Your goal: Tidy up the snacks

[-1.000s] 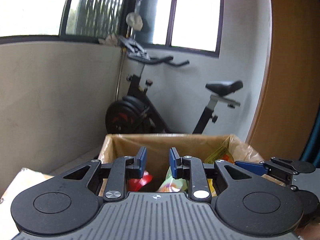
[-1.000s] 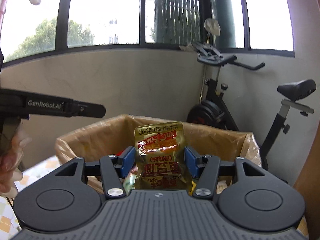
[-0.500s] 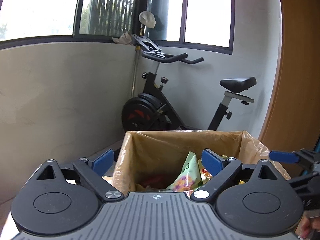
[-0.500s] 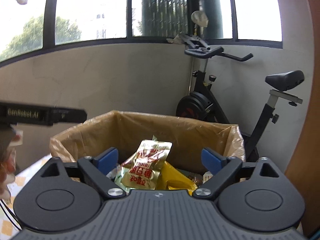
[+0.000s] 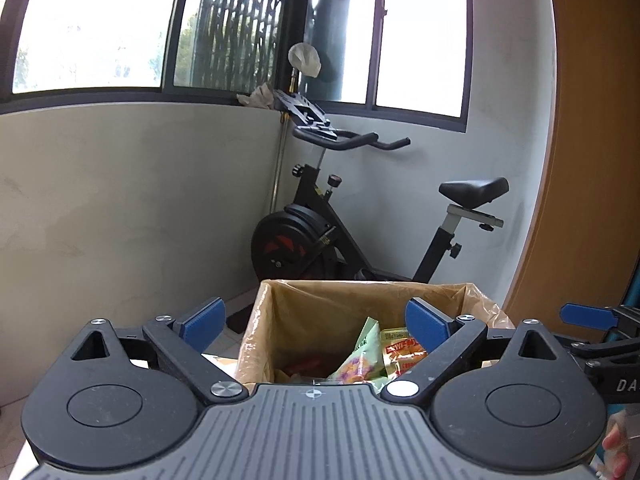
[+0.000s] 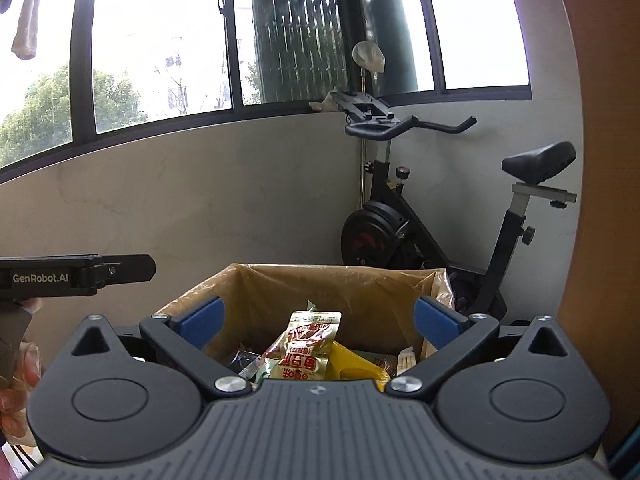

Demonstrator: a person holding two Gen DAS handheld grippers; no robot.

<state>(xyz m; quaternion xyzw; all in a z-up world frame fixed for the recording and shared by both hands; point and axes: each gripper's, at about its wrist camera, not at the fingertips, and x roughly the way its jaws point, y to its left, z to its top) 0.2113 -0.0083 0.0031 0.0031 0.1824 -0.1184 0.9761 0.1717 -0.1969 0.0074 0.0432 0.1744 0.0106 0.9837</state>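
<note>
box (image 6: 336, 292): lined with plastic, seen ahead of and below both claws.
snacks: gold pack (image 6: 306, 346) lies on the pile inside, between right claw (image 6: 318, 322) fingers' line of sight.
step: next snack to be fetched; claws best lifted off the rim first.
left claw (image 5: 316, 320): spread wide, nothing held.
right claw: spread wide, nothing held or touched.
</note>
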